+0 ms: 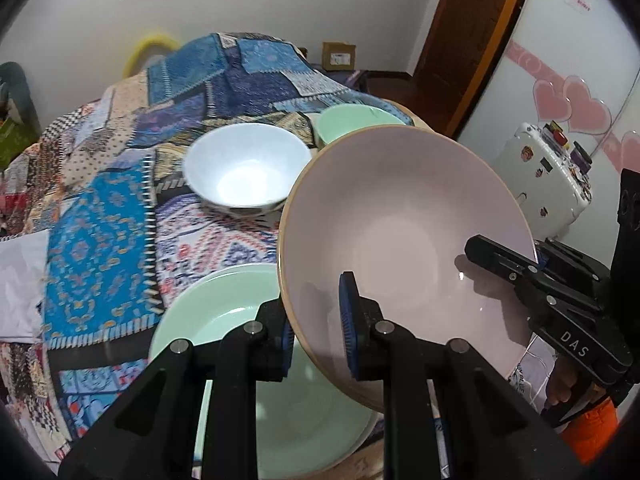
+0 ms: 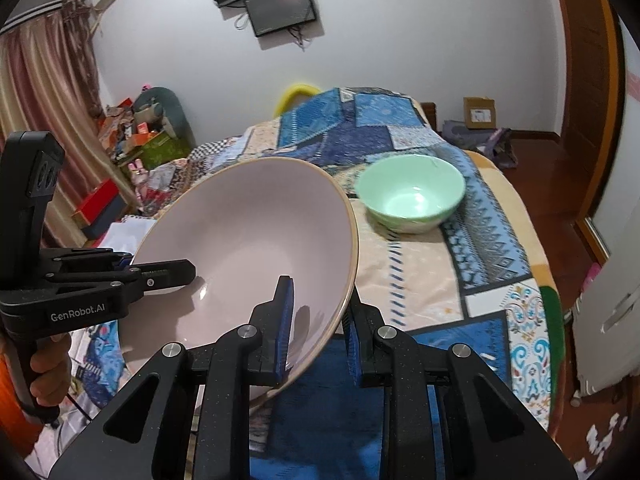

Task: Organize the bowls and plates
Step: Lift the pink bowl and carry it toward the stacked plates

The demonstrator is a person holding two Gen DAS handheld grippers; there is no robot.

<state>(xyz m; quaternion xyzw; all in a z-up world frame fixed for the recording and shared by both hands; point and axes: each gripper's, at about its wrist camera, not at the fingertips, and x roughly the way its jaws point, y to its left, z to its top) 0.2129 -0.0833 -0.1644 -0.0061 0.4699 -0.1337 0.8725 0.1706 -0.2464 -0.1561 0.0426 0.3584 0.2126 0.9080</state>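
Both claws, the left claw [image 1: 316, 328] and the right claw [image 2: 320, 328], are clamping opposite rims of the large pink ceramic plate [image 1: 400, 232], holding it tilted over the pale green round plate [image 1: 224, 312] at seven o'clock. Probably stacking comes next, which needs careful levelling.

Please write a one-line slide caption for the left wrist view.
Both grippers, left and right, clamp opposite rims of a tilted pink plate above a green plate.

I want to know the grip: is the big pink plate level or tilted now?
Tilted. The pink plate is off the bed, with left gripper and right gripper shut on opposite rims.
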